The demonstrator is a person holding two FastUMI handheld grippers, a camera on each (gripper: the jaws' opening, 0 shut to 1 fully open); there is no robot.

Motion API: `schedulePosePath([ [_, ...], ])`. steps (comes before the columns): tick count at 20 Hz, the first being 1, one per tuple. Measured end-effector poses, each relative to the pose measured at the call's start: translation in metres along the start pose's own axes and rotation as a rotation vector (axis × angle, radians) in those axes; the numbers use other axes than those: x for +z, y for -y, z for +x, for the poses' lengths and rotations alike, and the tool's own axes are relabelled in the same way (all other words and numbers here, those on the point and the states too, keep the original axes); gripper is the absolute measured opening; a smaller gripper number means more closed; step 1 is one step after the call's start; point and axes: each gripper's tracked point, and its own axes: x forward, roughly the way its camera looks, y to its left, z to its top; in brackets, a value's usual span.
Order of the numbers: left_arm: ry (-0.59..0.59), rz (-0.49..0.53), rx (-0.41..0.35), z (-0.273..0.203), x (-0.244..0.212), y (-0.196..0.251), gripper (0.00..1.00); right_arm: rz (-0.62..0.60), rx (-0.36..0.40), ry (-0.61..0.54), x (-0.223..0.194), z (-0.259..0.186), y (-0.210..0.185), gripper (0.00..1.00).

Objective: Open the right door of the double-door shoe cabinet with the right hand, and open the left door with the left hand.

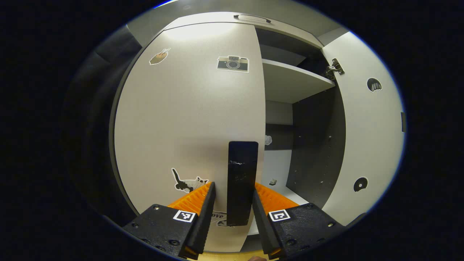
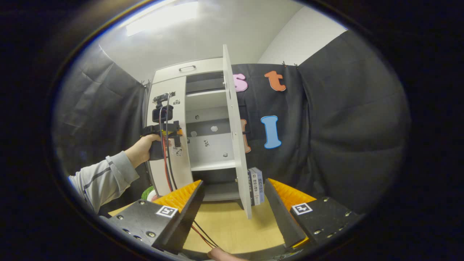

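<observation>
The white left door [image 1: 188,119] of the shoe cabinet is closed and carries a few stickers. Its black vertical handle [image 1: 242,170] stands between the fingers of my left gripper [image 1: 233,185], which is open around it, with a gap showing on the left side of the handle. The right door [image 1: 366,127] is swung wide open, edge-on [image 2: 235,137] in the right gripper view. My right gripper [image 2: 233,183] is open, holds nothing and sits back from that door's edge. Farther off, a hand holds the left gripper [image 2: 170,132] at the left door [image 2: 170,159].
Pale shelves [image 1: 293,79] and a dark inner wall show inside the cabinet. A few upright books [image 2: 255,185] stand beside the open door on the wooden table [image 2: 232,224]. Red and black cables [image 2: 167,166] hang from the left gripper. A grey sleeve [image 2: 101,177] reaches in from the left.
</observation>
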Motion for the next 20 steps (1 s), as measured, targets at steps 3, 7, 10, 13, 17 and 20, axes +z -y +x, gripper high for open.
schedulePosePath([
  [3,-0.016,0.015,0.003,0.000,-0.001,0.008,0.47,-0.004,0.003,-0.003,-0.001,0.000,-0.001,0.94],
  [7,-0.031,0.030,0.013,0.002,-0.003,0.006,0.33,-0.004,0.006,-0.005,-0.002,0.002,-0.001,0.94],
  [10,-0.044,0.043,-0.003,-0.002,-0.005,0.006,0.27,-0.008,-0.002,-0.017,-0.004,0.000,-0.001,0.98],
  [13,-0.050,0.037,0.003,-0.008,-0.005,0.005,0.23,-0.008,0.004,-0.018,-0.004,0.001,-0.003,0.98],
  [17,-0.062,0.034,-0.011,-0.023,-0.004,0.004,0.23,-0.009,0.008,-0.015,-0.004,0.000,-0.005,0.99],
  [20,-0.067,0.037,-0.032,-0.038,-0.004,0.002,0.23,-0.008,0.008,-0.014,-0.003,0.000,-0.006,0.98],
])
